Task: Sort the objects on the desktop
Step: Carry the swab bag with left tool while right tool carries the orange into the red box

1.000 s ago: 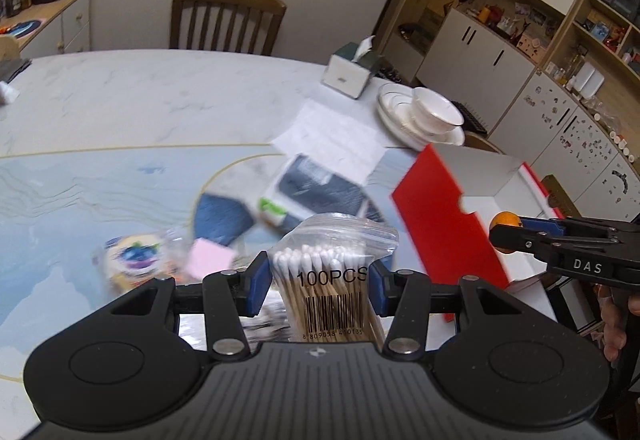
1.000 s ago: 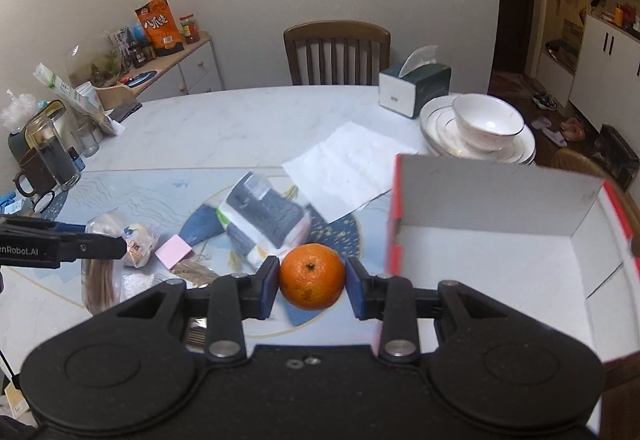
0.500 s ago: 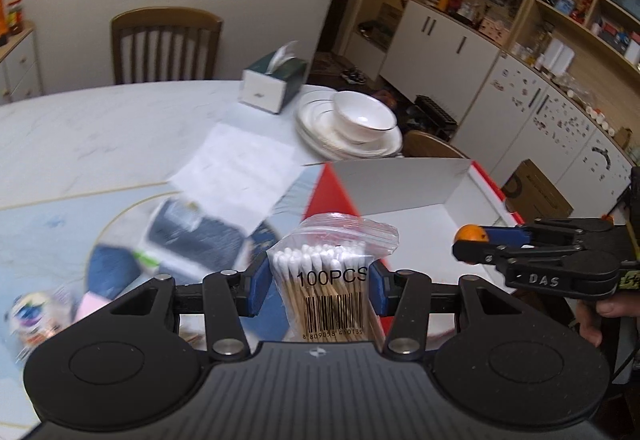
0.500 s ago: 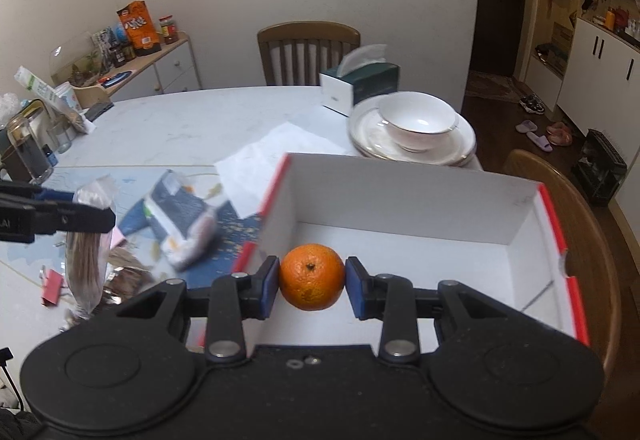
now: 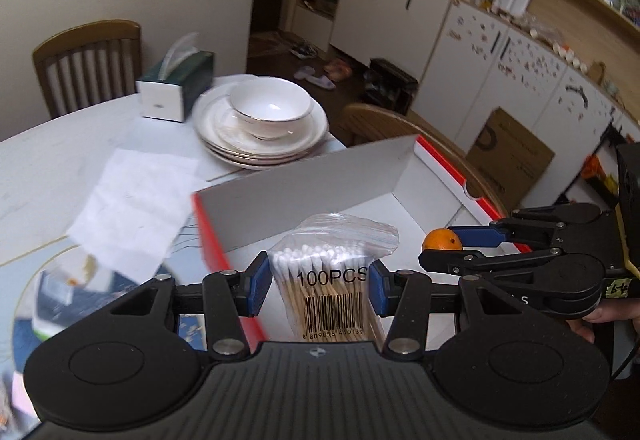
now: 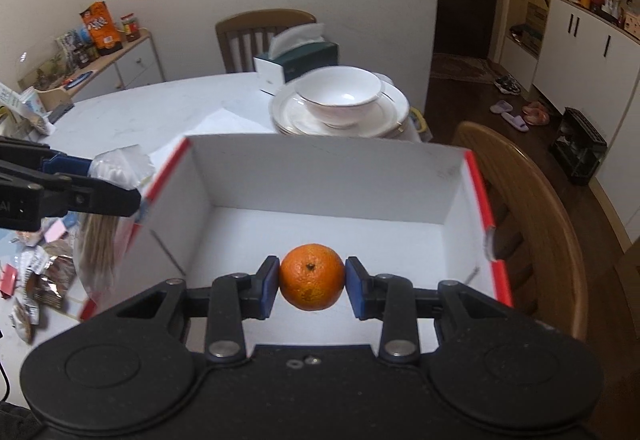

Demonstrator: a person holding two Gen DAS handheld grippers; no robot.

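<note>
In the left wrist view, the lower end of the cotton swab bag (image 5: 333, 282) is hidden behind the gripper body, and the packets (image 5: 60, 300) at the lower left are smeared by blur. The orange (image 5: 442, 240) shows only partly behind a dark finger. In the right wrist view, the wrappers (image 6: 36, 280) are cut off by the left edge, and the sideboard clutter (image 6: 86, 44) at upper left is too small to tell.

I see matt black plastic on my left claw (image 5: 318, 288), its pads blue and rubbery, pinching a clear, glossy, crinkled plastic cotton swab bag (image 5: 334, 280). The mandarin (image 6: 311, 277) looks dimpled and faintly shiny. The cardboard box (image 6: 320, 176) is matt white inside; the bowl (image 6: 339, 94) is glazed porcelain.
</note>
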